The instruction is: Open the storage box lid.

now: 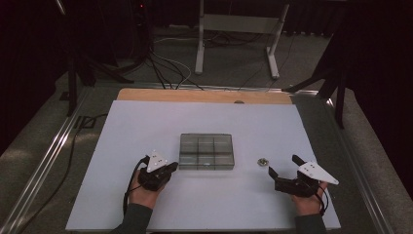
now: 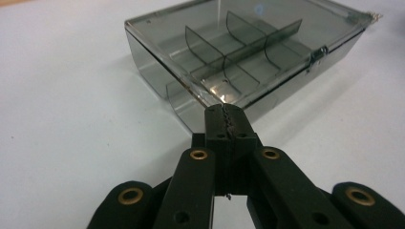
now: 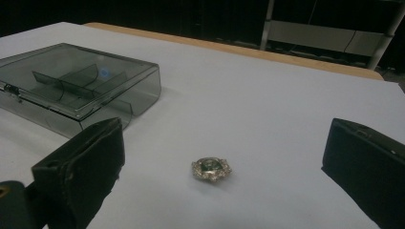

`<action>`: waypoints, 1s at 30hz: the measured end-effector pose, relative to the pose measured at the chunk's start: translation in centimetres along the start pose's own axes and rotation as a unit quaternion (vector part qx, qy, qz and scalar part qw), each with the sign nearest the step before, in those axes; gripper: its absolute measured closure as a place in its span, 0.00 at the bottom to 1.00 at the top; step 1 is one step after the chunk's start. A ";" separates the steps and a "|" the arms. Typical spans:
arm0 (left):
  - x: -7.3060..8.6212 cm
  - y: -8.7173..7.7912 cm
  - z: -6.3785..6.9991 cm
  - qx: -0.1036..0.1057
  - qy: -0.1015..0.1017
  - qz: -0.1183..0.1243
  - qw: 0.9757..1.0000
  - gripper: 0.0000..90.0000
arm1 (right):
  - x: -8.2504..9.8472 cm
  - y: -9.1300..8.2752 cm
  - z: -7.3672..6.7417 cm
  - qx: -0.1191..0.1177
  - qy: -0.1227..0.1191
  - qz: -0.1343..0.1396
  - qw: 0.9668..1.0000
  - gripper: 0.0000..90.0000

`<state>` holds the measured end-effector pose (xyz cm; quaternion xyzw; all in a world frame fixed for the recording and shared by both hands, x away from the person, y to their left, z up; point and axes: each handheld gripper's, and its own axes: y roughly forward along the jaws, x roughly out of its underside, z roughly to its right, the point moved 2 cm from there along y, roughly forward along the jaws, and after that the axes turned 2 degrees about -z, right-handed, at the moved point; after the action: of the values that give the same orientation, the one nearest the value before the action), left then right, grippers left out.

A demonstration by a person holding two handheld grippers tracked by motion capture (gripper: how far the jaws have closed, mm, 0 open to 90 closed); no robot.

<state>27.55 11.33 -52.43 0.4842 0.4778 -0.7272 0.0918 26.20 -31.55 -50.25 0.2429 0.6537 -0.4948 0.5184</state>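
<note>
1. Where the white table (image 1: 146,204) is viewed from above, a smoky transparent compartment box (image 1: 206,151) is seen lying flat near the table's middle, somewhat toward the near edge, with its lid closed.
2. Dividers are visible through the lid, by which the inside is split into a grid of compartments; a small metal latch (image 2: 317,53) is seen on one long side in the left gripper view.
3. A small metallic nut-like piece (image 1: 263,161) is found on the bare table just right of the box, apart from it, closer to the right edge.
4. In the right gripper view this piece (image 3: 211,170) is seen lying flat on the table surface, between and ahead of the two black jaws, touched by neither.
5. The left tool (image 1: 171,167) is held just off the box's left near corner; its jaws are pressed together with nothing between them, and in the left gripper view the tip (image 2: 225,119) is seen close against the corner of the box (image 2: 239,52), though contact cannot be told.
6. The right tool (image 1: 284,168) is held near the right near corner of the table, its jaws spread wide and empty, pointed toward the metallic piece.
7. A wooden strip (image 1: 204,96) is seen along the far edge of the table.
</note>
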 end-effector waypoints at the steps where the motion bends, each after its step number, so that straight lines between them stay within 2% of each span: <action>1: 0.0 0.0 0.0 0.001 0.001 -0.002 1.000 1.00 | 0.0 0.0 0.0 0.000 0.000 0.000 1.000 0.01; 13: 0.3 0.6 0.0 -0.006 -0.001 -0.027 1.000 1.00 | 0.0 0.0 0.0 0.000 0.000 0.000 1.000 0.01; 30: 0.3 1.1 -0.1 -0.012 -0.004 -0.029 1.000 1.00 | 0.0 0.1 -0.1 -0.001 -0.003 -0.003 1.000 0.01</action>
<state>28.10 10.96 -53.37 0.4662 0.4998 -0.7257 0.0779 26.24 -31.41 -50.33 0.2392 0.6535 -0.4960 0.5193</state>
